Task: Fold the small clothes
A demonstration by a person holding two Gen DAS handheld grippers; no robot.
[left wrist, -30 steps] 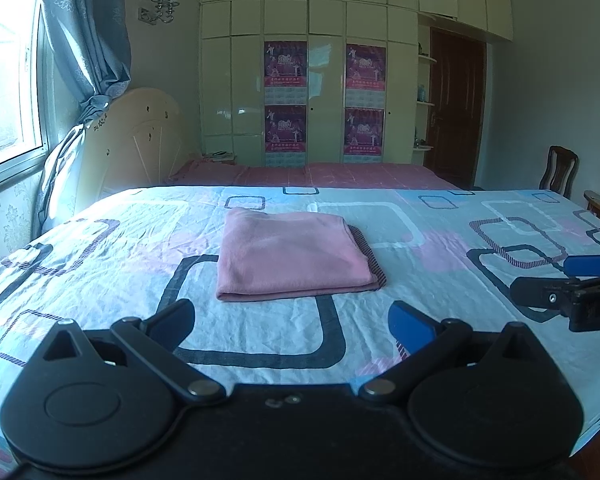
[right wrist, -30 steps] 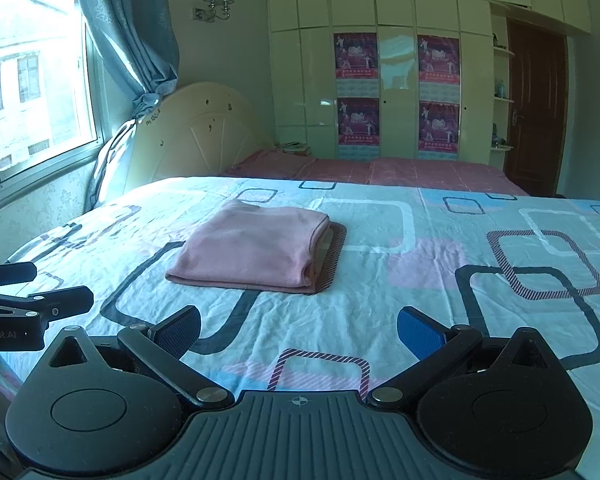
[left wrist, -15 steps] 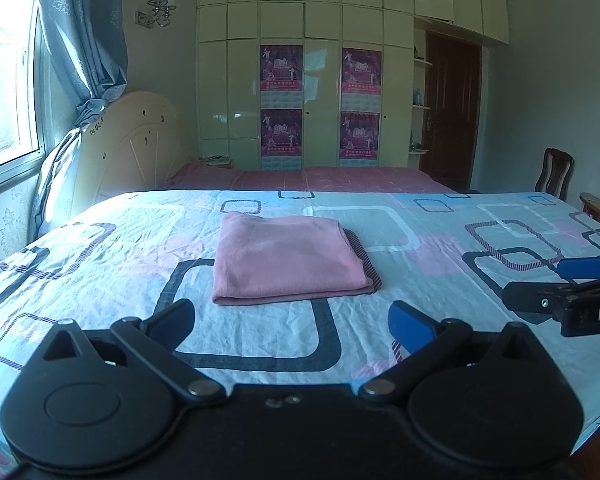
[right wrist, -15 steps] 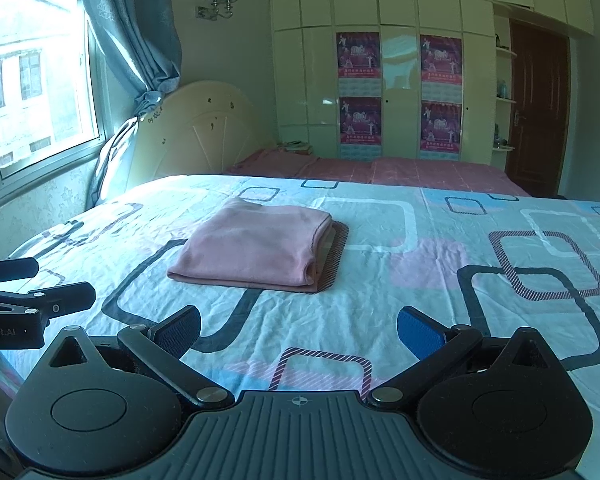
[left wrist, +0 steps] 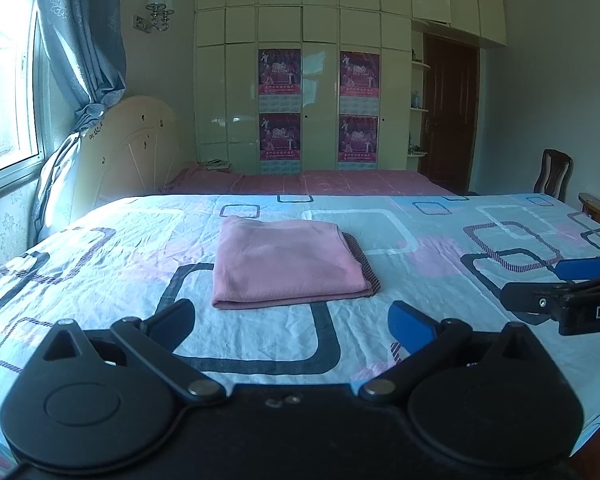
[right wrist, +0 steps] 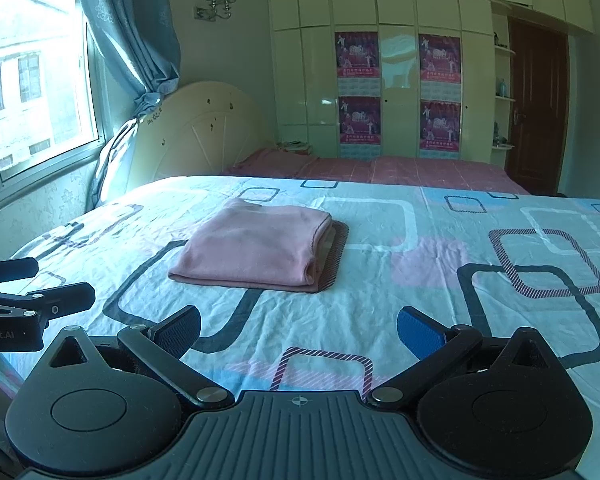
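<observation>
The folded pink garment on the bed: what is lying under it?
Under the pink garment a dark striped rectangle shows along its right edge, perhaps the bedsheet print; the part beneath is covered.

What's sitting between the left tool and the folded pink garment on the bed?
Nothing but bedsheet. In the left wrist view, the stretch from the open left tool to the folded pink garment is bare patterned fabric.

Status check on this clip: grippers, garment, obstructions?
Left gripper open, empty. Right gripper open, empty. Pink garment folded flat on bedsheet, clear of both grippers. Nothing in the way.
</observation>
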